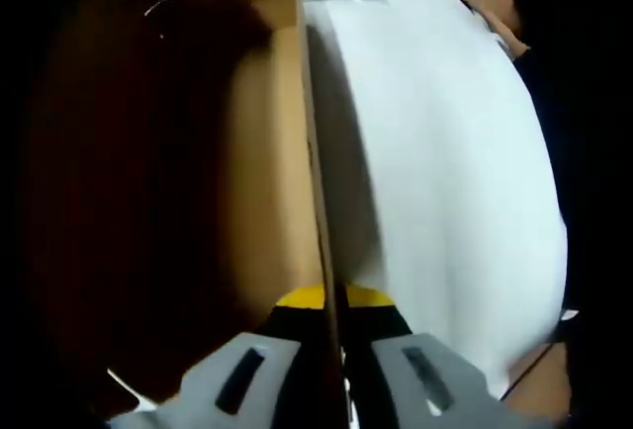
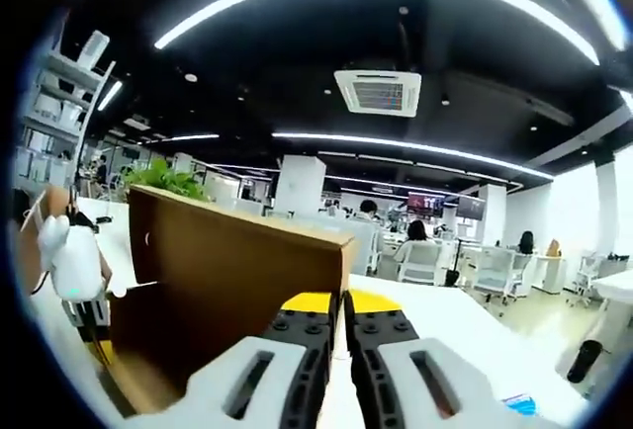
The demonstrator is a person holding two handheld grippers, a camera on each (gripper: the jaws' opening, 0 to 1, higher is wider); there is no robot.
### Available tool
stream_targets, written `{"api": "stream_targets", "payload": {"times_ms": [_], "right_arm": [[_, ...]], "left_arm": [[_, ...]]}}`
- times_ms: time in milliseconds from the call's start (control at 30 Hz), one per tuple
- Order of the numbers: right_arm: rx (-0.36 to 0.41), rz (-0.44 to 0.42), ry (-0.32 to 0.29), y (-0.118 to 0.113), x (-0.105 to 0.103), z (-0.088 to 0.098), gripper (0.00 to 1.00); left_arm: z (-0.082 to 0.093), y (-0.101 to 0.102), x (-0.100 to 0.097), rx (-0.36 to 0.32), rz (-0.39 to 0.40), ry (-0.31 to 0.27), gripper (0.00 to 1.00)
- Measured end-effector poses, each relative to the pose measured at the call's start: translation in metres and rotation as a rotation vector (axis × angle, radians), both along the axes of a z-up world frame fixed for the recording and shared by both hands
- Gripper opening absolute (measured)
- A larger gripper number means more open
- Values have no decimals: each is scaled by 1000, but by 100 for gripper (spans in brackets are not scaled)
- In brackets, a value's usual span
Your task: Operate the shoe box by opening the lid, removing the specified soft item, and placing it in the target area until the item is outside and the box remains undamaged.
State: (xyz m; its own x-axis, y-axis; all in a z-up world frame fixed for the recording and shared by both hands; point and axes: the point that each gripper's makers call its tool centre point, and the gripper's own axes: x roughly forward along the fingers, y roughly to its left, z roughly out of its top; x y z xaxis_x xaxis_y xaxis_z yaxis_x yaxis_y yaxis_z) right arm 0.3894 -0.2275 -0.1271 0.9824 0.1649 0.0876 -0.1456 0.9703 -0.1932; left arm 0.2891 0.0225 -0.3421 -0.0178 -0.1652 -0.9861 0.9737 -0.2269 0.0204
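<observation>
Left tongs (image 1: 331, 350): clenched on the thin cardboard edge of the shoe box lid (image 1: 315, 152); in the left gripper view the panel runs up from between my jaws, brown inner face to one side, white surface (image 1: 445, 152) to the other.
Right tongs (image 2: 341, 350): jaws pressed together; a brown cardboard wall (image 2: 227, 281) stands just past the tips, but I cannot tell whether any card is actually caught between them.
Shoe box: it sits on the white surface with the lid raised, judging by the upright brown panel in the right gripper view.
Soft item: a white, rounded thing (image 2: 74, 261) shows at the left edge of the right gripper view, just beside the box; I judge it may be the item, not with certainty.
Step in hand: opening the lid, well along by my reckoning.
Doing it well: I should swing the lid about its hinge line, keep the pinch light, and avoid twisting so the card does not crease or tear.
Hidden: the box interior is in deep shadow, so I cannot see its contents; the hinge and the box base are cut off.
Background: an office with a ceiling unit (image 2: 378, 91) and seated people, well apart from the work.
</observation>
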Motion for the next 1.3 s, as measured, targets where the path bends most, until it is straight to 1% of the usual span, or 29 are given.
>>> {"api": "stream_targets", "payload": {"times_ms": [67,167,400,600,700,867,1300], "right_arm": [[13,0,-15,-1,-2,0,2],[27,-7,-14,-3,-5,-3,2],[-7,-30,-27,1,-16,-5,2],[10,-45,-39,1,-23,-7,1],[-1,-54,-40,2,-24,-7,2],[11,-59,-41,1,-27,-9,1],[-4,-74,-49,3,-39,-15,1]], "left_arm": [[0,0,2,3,23,6,3],[0,1,2,2,11,-2,3],[-1,1,1,9,15,-4,3],[-1,1,2,11,7,-9,3],[-1,1,2,14,8,-13,3],[-1,1,3,17,5,-18,3],[-1,0,2,43,-4,-41,3]]}}
